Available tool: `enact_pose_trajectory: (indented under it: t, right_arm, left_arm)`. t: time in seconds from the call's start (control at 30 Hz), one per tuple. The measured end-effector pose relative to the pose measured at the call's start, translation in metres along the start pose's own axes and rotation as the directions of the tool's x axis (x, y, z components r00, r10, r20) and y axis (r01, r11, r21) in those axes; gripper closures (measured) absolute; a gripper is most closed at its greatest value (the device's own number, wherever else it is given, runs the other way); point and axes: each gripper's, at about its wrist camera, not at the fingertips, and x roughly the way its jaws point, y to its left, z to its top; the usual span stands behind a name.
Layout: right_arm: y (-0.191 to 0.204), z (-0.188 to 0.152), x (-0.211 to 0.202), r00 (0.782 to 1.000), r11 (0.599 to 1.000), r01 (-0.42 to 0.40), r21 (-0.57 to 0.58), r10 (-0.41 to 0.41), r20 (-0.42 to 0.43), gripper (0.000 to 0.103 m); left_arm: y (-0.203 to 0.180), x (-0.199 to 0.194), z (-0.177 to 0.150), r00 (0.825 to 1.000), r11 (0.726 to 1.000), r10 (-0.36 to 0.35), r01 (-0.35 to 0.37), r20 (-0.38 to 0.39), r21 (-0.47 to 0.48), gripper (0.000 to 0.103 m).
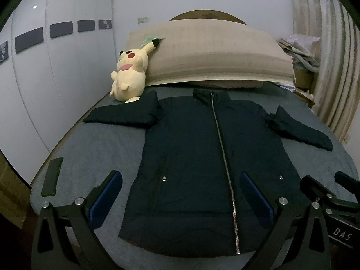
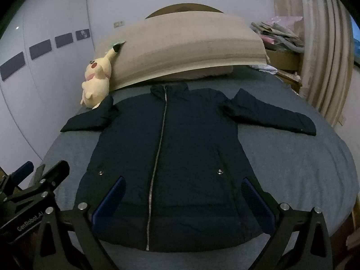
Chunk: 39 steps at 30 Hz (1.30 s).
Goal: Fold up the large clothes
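Jacket point(image 1: 193, 157): spread flat, zipped front up, in the middle of the bed point(image 1: 94, 148); collar toward the headboard edge, hem at the foot edge.
Long axis: along the zipper point(image 1: 221, 148), foot edge to headboard edge, running straight away from both tongs.
Sleeves: spread toward the bed's side edges.
Left tongs point(image 1: 180, 199): apart, empty, above the hem's left half.
Right tongs point(image 2: 183, 202): apart, empty, above the hem's right half.
Nearer part: hem; judged first grasp.

Both wrist views face headboard, share jacket point(image 1: 198, 157).
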Motion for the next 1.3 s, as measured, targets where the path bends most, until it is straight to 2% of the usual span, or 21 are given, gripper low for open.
enact_pose_trajectory:
  t: [0.53,0.7,0.8,0.87,0.93,1.0,1.07,1.17,1.27,1.3]
  right_arm:
    - [-0.013,0.001,0.029,0.999,1.000,-0.010,0.020,0.011,-0.037,0.000]
    - [-0.060,0.005,0.049,0.998,0.995,-0.039,0.089,0.043,-0.042,0.000]
    - [-0.120,0.010,0.067,0.994,0.969,-0.093,0.227,0.104,-0.034,0.000]
    - [-0.170,0.013,0.079,0.990,0.924,-0.130,0.360,0.144,-0.010,0.000]
    - [-0.226,0.014,0.096,0.984,0.845,-0.151,0.513,0.179,-0.004,0.000]
    - [-0.280,0.015,0.113,0.979,0.746,-0.178,0.641,0.201,0.039,0.000]
    - [-0.334,0.015,0.133,0.978,0.637,-0.192,0.747,0.190,0.089,0.000]
    - [-0.394,0.019,0.165,0.977,0.512,-0.199,0.836,0.166,0.131,0.003]
    - [-0.438,0.024,0.200,0.981,0.420,-0.185,0.889,0.139,0.138,0.014]
    - [-0.447,0.025,0.210,0.982,0.401,-0.179,0.898,0.134,0.136,0.021]
  left_arm:
    - [0.003,0.034,-0.001,0.999,1.000,0.000,0.000,-0.051,0.002,0.000]
    - [0.029,0.069,-0.004,0.995,0.999,0.038,-0.040,-0.090,-0.018,0.000]
    - [0.054,0.098,-0.007,0.988,0.997,0.075,-0.079,-0.135,-0.024,0.000]
    - [0.073,0.119,-0.009,0.980,0.992,0.114,-0.121,-0.163,-0.033,0.000]
    - [0.093,0.138,-0.009,0.970,0.985,0.152,-0.163,-0.187,-0.046,0.000]
    - [0.109,0.151,-0.007,0.963,0.978,0.185,-0.200,-0.198,-0.062,0.000]
    - [0.129,0.165,-0.004,0.954,0.966,0.220,-0.243,-0.203,-0.092,0.000]
    - [0.149,0.182,0.000,0.945,0.951,0.256,-0.284,-0.202,-0.121,0.000]
    - [0.161,0.198,0.007,0.939,0.941,0.279,-0.309,-0.200,-0.137,0.000]
    - [0.162,0.202,0.010,0.939,0.940,0.281,-0.311,-0.196,-0.141,0.000]
